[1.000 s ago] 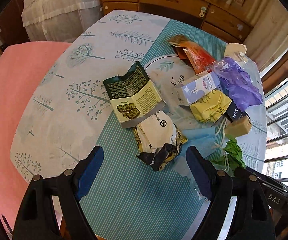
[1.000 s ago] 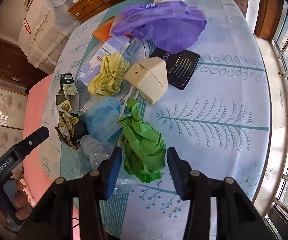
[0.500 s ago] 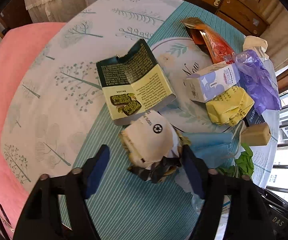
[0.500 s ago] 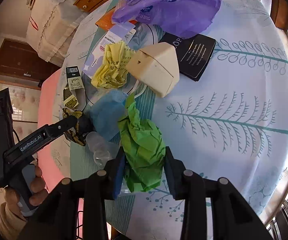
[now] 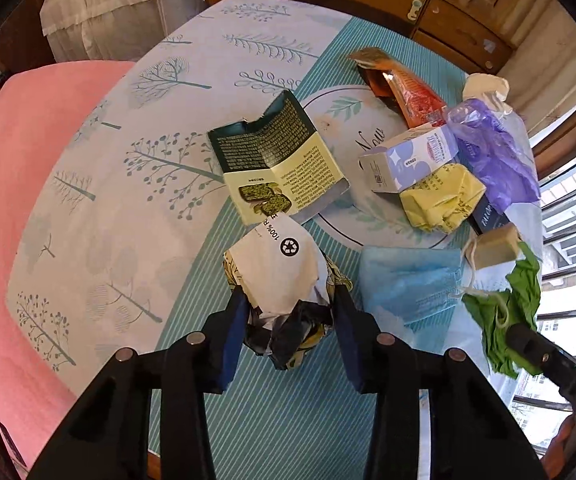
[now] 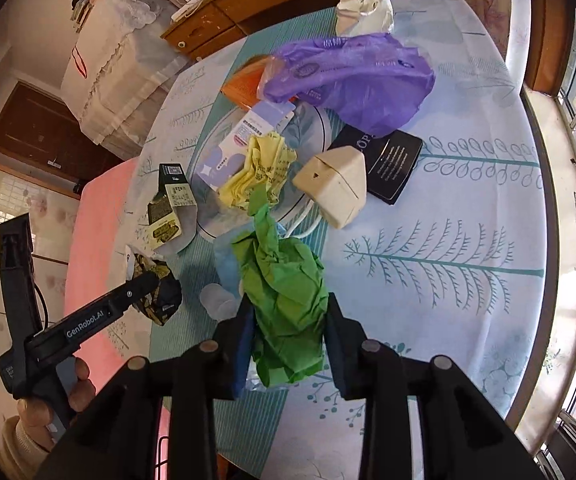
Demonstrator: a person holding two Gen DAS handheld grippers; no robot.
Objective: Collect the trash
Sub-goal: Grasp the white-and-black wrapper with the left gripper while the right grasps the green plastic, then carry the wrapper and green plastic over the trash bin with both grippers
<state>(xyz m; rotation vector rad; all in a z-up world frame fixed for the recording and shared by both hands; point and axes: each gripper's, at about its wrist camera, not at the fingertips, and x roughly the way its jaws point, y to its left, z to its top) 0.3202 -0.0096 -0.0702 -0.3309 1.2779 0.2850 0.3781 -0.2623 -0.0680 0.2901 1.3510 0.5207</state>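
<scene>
My two wrist cameras are looking steeply down, close over the table (image 5: 136,184), both sharing the trash pile.

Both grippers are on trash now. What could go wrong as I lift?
The crumpled wrapper in the left gripper, whose jaws have just been closing, bulges loosely and may slip. The green paper in the right gripper trails upward over the yellow wad and could drag it.
</scene>
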